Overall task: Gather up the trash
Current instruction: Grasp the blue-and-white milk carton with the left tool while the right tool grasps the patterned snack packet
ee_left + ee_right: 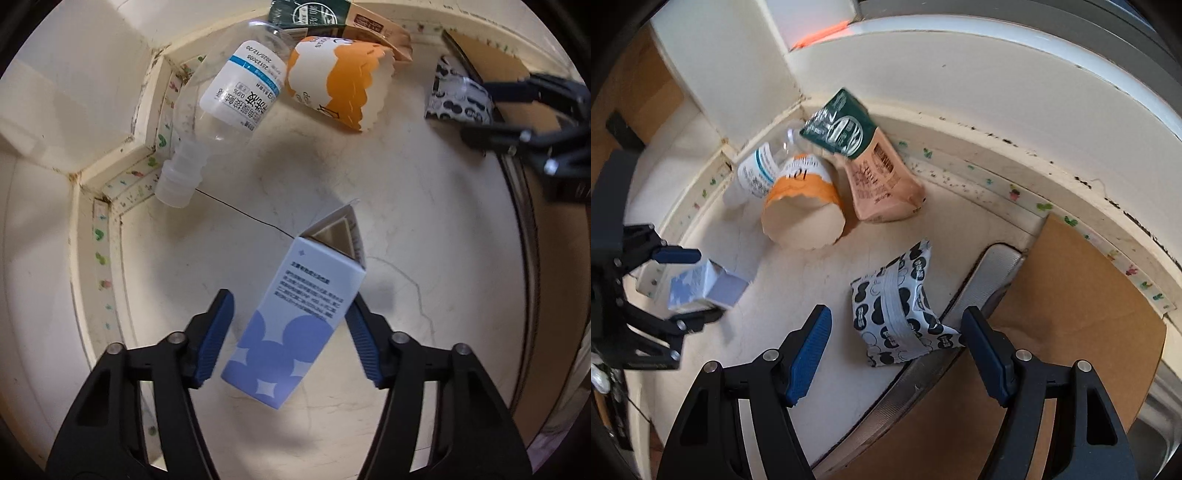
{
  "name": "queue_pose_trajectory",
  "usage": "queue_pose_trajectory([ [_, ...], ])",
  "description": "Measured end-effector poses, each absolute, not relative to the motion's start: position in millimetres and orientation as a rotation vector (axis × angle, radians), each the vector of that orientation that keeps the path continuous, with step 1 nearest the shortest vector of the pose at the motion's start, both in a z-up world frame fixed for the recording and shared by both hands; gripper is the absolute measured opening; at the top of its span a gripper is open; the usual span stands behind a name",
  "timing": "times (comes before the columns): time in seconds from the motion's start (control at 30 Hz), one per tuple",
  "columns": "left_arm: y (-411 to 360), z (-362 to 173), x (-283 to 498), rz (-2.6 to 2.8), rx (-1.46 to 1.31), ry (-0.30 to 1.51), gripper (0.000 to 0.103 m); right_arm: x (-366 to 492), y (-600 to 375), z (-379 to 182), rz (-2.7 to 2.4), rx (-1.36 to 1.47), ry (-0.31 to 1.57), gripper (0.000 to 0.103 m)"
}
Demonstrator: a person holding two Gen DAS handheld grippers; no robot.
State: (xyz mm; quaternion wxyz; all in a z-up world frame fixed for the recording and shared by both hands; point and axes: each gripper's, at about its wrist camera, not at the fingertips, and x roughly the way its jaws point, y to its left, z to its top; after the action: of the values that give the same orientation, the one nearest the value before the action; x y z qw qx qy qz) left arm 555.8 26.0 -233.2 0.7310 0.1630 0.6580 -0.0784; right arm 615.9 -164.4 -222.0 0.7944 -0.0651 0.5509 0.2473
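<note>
Here the blue carton point(295, 325) lies between the left gripper point(290, 338) pads.

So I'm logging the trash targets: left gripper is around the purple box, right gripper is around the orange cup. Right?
Not quite. The left gripper is around the purple box, but the right gripper brackets the black-and-white packet, as the right wrist view shows. The orange cup lies farther back, untouched.
</note>
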Motion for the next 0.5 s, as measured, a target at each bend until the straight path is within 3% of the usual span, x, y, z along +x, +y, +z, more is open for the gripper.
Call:
queue_pose_trajectory([
  [0.07,29,-233,555,-0.167,0.329,1.446,0.046,613,-158,-222,0.525,-0.178,1.168,0.072],
  [0.1,31,-232,554,-0.16,0.314,1.442,0.035,610,-155,-223,0.52,-0.191,1.158,0.068],
  [0.13,34,-231,552,-0.151,0.295,1.446,0.032,607,-153,-222,0.518,-0.202,1.146,0.056],
  [0.5,37,-197,512,-0.047,0.175,1.377,0.032,557,-159,-189,0.505,-0.11,1.107,0.054],
])
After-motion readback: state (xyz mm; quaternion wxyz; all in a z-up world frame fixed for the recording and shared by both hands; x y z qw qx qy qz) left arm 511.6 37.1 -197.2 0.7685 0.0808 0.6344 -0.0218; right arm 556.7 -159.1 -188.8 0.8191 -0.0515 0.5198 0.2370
